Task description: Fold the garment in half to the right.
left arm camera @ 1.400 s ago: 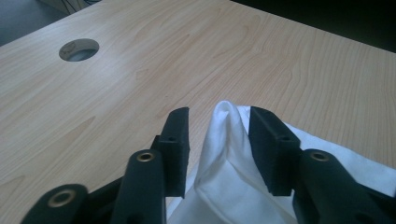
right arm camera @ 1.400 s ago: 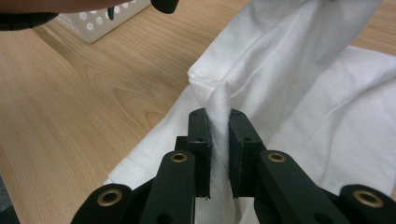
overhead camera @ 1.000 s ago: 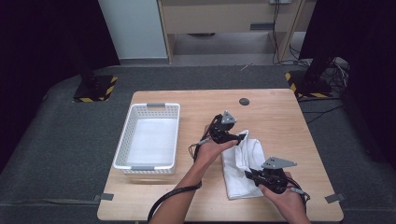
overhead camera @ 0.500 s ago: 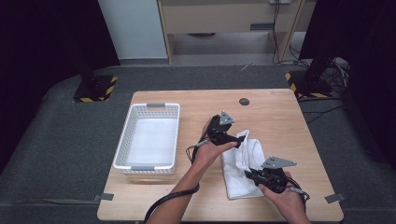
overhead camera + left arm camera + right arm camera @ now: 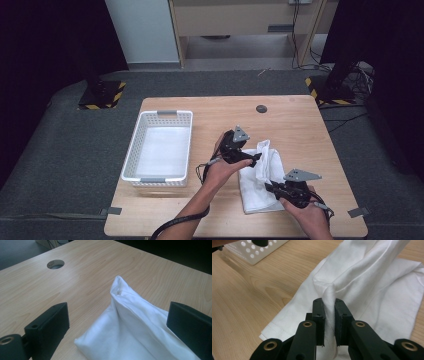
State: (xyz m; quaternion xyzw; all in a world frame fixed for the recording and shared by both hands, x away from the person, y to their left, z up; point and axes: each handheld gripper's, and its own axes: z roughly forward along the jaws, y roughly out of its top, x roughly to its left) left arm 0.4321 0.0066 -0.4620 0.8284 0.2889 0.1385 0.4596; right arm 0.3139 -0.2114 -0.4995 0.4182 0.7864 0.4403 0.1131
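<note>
Basket (image 5: 159, 148) lies left of cloth (image 5: 260, 175) on table (image 5: 295, 125).

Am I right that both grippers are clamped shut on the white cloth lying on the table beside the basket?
Not quite. The right gripper is shut on a fold of the white cloth, but the left gripper view shows the left gripper with its jaws wide open around the cloth, not clamped. The basket does sit beside it.

left gripper (image 5: 254, 159): jaws wide apart | right gripper (image 5: 270, 188): jaws clamped together
</note>
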